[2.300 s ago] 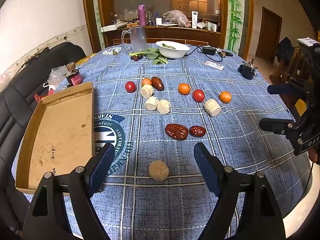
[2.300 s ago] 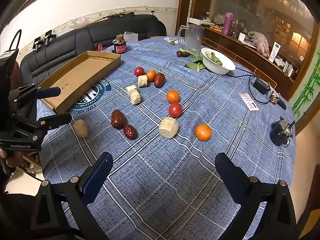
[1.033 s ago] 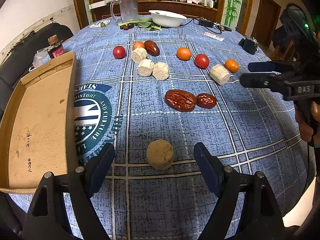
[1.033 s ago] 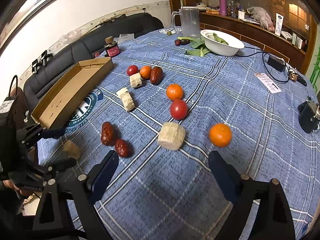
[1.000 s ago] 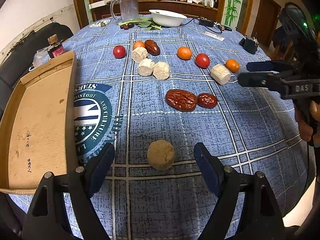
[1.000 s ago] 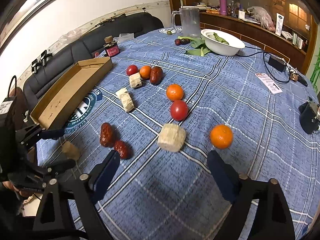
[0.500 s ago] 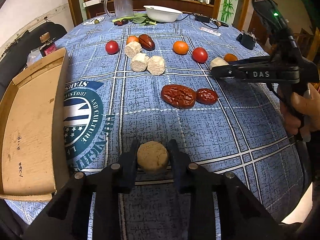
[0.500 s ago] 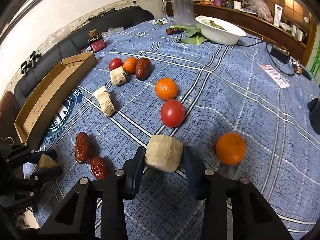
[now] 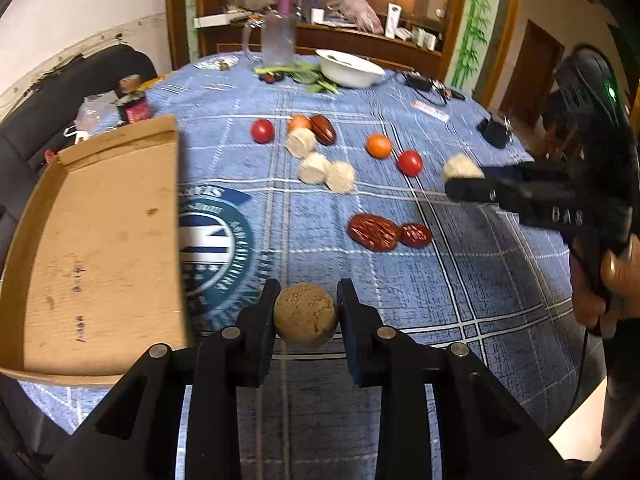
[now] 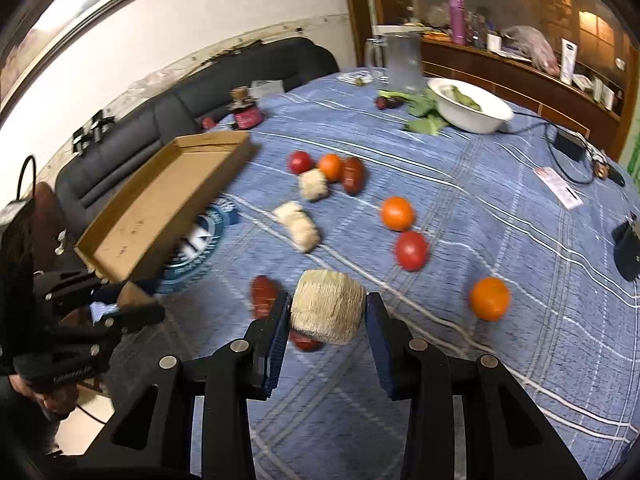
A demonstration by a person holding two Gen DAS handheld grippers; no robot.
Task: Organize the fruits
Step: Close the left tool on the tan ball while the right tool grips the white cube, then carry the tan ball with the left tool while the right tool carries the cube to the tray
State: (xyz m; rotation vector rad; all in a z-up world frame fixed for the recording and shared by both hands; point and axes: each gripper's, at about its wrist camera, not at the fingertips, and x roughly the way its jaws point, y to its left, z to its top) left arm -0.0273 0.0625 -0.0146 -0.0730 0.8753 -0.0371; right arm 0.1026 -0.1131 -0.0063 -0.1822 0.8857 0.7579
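Note:
My left gripper [image 9: 305, 314] is shut on a tan round chunk [image 9: 304, 315] and holds it just above the blue tablecloth, right of the cardboard tray [image 9: 92, 240]. My right gripper [image 10: 326, 314] is shut on a pale cylindrical chunk [image 10: 328, 312], lifted above the table; it also shows in the left wrist view [image 9: 460, 168]. On the cloth lie two dark red dates [image 9: 374, 232], three pale chunks [image 9: 320, 160], two tomatoes [image 9: 410, 162], oranges [image 10: 396, 213] and another date [image 9: 323, 129].
A white bowl [image 9: 350, 72] with greens, a glass jug [image 9: 276, 40], a small jar [image 9: 132, 104] and cables stand at the table's far side. A black sofa [image 10: 180, 108] lies beyond the tray. A black object [image 10: 628, 248] sits at the right edge.
Both grippers closed on their chunks half a second ago and have now lifted them off the cloth. The right gripper has carried its chunk toward the left, over the dates.

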